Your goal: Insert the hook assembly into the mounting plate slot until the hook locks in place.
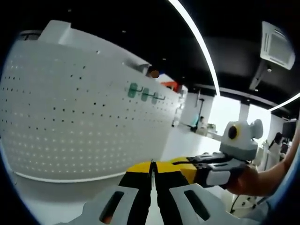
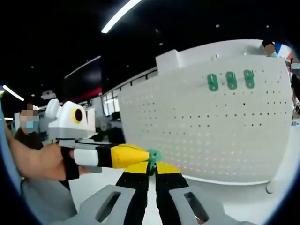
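The white perforated mounting plate (image 1: pixel 79 112) stands upright at the left of the left gripper view and at the right of the right gripper view (image 2: pixel 211 126). Three green hooks (image 1: pixel 145 93) hang in a row near its top edge (image 2: pixel 230 80). My right gripper (image 2: pixel 151 168) is shut, with a small green hook piece (image 2: pixel 155 155) at its yellow tips. My left gripper (image 1: pixel 151 174) has its jaws pressed together with a thin dark sliver between them. The left gripper (image 2: pixel 138 155) comes in from the left and touches the green piece. The right gripper (image 1: pixel 187 166) crosses just behind the left tips.
A white table surface (image 2: pixel 243 206) runs under the plate. A person's hand (image 2: pixel 42 161) holds the left gripper, another hand (image 1: pixel 251 180) the right. Ceiling light strips (image 1: pixel 197 37) and an office room lie behind. Both grippers are a short way in front of the plate.
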